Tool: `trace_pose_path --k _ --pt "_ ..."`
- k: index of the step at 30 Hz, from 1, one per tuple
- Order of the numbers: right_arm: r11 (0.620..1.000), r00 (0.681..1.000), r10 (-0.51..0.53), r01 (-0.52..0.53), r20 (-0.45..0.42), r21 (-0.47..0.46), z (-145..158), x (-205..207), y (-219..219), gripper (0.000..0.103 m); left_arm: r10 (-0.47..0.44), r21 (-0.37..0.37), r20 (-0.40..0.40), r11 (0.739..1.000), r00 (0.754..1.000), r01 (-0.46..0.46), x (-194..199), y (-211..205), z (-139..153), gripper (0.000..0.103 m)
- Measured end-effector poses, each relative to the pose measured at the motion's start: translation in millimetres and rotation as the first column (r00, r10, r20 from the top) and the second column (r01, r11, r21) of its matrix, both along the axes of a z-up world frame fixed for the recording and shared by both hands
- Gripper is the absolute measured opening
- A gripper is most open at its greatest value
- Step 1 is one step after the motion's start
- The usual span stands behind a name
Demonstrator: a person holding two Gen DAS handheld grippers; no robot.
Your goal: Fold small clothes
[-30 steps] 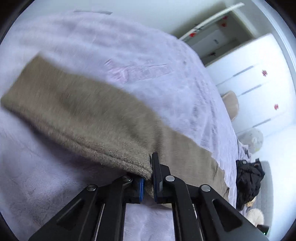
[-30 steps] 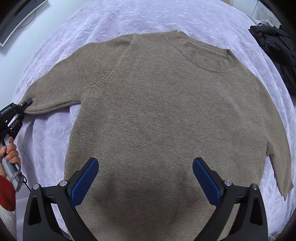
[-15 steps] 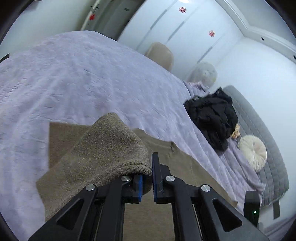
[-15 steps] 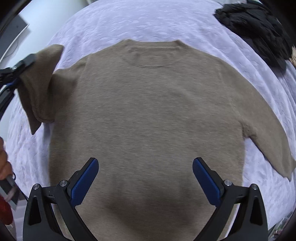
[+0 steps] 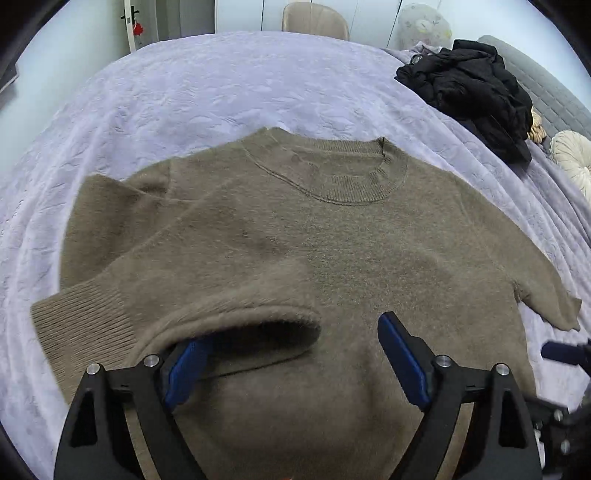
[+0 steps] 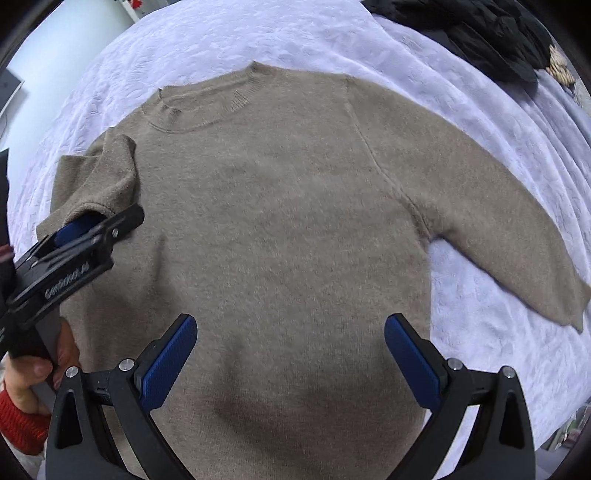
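Observation:
A taupe knit sweater (image 5: 351, 251) (image 6: 295, 206) lies flat on the lilac bedspread (image 5: 221, 85), collar away from me. Its left sleeve (image 5: 177, 295) is folded inward over the body. My left gripper (image 5: 295, 332) (image 6: 92, 221) hovers over that fold with its jaws opening. The sleeve cuff (image 5: 266, 328) still drapes over the left fingertip (image 5: 188, 362), and the pads do not press it. The right sleeve (image 6: 498, 229) stretches out flat toward the right. Above the sweater's lower body, my right gripper (image 6: 291, 321) stands open with nothing between its fingers.
A heap of black clothing (image 5: 472, 88) lies at the bed's far right, beside a round cream cushion (image 5: 572, 158) and a grey headboard. A chair back (image 5: 314, 18) and white cupboards stand beyond the bed. A hand in a red sleeve (image 6: 22, 406) holds the left gripper.
The left gripper carried the left sleeve from its outstretched place inward across the sweater's body, rolling as it went, then spread its jaws off the cuff. The right gripper drifted rightward over the sweater, staying open.

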State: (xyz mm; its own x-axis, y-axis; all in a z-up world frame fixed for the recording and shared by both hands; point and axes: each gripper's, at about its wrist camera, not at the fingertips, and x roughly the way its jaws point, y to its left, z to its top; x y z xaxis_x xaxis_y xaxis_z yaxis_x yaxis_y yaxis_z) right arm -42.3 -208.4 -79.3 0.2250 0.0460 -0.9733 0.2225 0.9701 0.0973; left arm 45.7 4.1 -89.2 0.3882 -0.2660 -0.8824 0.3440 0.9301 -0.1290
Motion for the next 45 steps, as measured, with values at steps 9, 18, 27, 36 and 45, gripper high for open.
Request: trace_pose_path --k 9,18,27,36,45 --pt "0.919 0.904 0.392 -0.379 0.169 -0.108 37.8 59.6 92.1 0.102 0.232 -0.014 0.061 0.973 0.971 -0.232 -17.3 121.9 39.2 0.089" --pt "0.492 0.523 0.851 -0.76 0.05 -0.424 -11.9 75.6 237.7 0.097 0.346 0.055 -0.055 0.938 0.937 -0.343 -19.4 183.6 -6.1 0.089" --pt "0.931 0.886 0.345 -0.364 0.31 0.005 22.6 111.4 122.0 0.012 0.342 0.037 -0.027 0.939 0.939 -0.341 -5.2 178.3 4.4 0.089" --pt "0.888 0.954 -0.276 0.208 0.114 0.41 -44.9 70.9 -34.5 0.048 0.31 0.082 0.036 0.947 0.95 -0.312 51.0 150.0 12.0 0.089" --pt "0.921 0.966 -0.206 0.137 0.156 0.365 -43.8 87.9 -51.7 0.074 0.366 0.145 -0.035 0.922 0.93 -0.358 79.4 145.7 -19.7 0.089"
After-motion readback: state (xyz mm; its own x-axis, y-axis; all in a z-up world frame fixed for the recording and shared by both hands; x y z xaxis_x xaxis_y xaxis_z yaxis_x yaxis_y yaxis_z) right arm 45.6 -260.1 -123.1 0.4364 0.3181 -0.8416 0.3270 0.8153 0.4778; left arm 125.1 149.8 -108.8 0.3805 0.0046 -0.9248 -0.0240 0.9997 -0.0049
